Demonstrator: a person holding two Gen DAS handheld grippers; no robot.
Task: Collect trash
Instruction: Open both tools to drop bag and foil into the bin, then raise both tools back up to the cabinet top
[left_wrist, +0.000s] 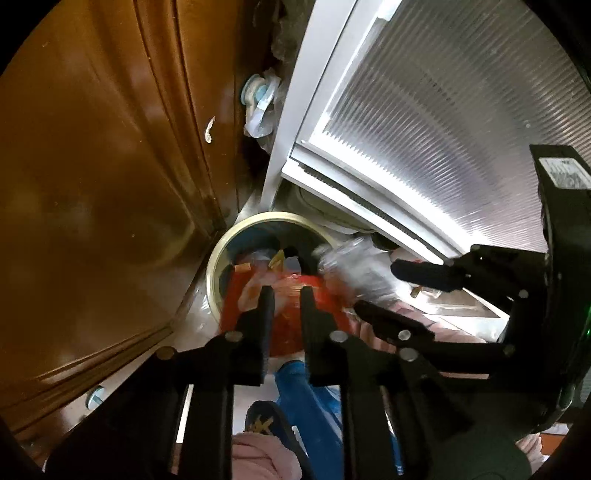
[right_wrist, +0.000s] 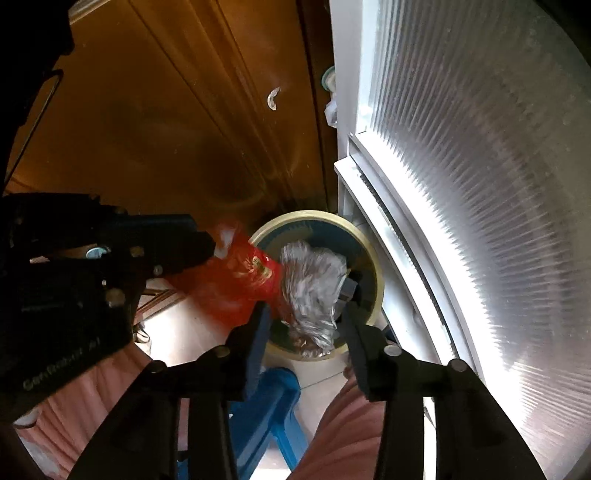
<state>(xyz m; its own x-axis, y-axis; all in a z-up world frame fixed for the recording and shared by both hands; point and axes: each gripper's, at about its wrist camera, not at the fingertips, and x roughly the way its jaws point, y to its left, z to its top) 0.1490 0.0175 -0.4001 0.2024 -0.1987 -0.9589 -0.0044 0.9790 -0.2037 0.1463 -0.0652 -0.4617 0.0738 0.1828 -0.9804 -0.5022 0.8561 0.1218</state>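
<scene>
A round trash bin (left_wrist: 218, 258) with a cream rim and blue inside stands on the floor between a wooden door and a white door frame; it also shows in the right wrist view (right_wrist: 373, 254). My left gripper (left_wrist: 286, 295) is shut on a red plastic wrapper (left_wrist: 288, 328) just above the bin; the wrapper also shows in the right wrist view (right_wrist: 236, 280). My right gripper (right_wrist: 306, 314) is wide apart, with a crumpled clear plastic bag (right_wrist: 314, 291) blurred between its fingers over the bin. The bag (left_wrist: 351, 262) and the right gripper (left_wrist: 376, 288) show in the left wrist view.
A brown wooden door (left_wrist: 96, 177) stands at the left. A white-framed ribbed glass door (left_wrist: 443, 122) stands at the right. Plastic clutter (left_wrist: 262, 107) fills the gap behind. Blue slippers (left_wrist: 306, 398) and pink trouser legs (right_wrist: 92, 387) are below.
</scene>
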